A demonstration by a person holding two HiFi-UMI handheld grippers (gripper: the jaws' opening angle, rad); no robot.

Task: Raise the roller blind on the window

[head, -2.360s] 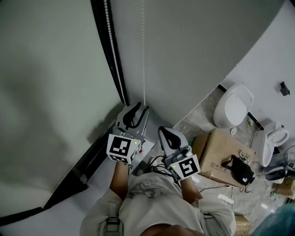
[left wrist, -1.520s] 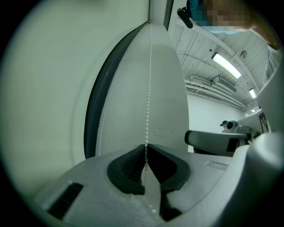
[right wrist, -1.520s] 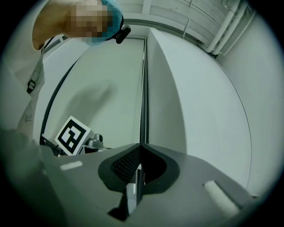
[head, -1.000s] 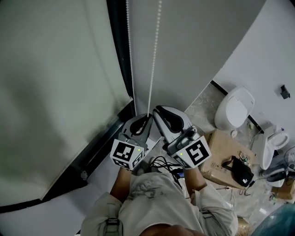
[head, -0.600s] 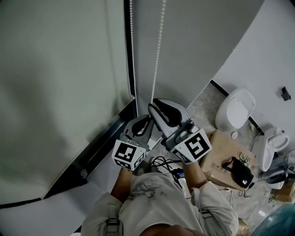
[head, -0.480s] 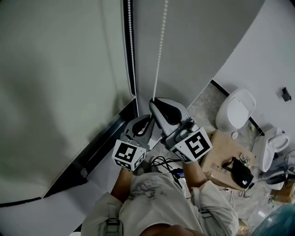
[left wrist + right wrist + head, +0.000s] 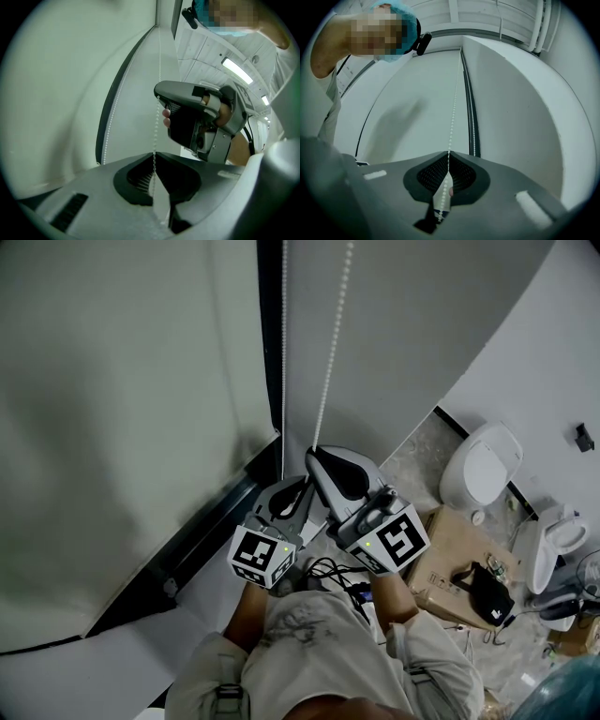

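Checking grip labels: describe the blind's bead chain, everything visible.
The bead chain is a thin string of small white beads that look like plastic, hanging straight in two strands. One strand runs free along the black frame. The other is pinched in the closed jaws of the right hand-held gripper and, lower on the same strand, the left hand-held gripper.

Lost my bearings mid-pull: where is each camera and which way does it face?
Head view: head-mounted, steeply down onto left gripper, right gripper, forearms, shirt.
Left gripper view: on it, up along jaws shut on the bead chain; right gripper above.
Right gripper view: on it, up along jaws shut on that chain; shirt at left.
Shared: the chain, in all three.
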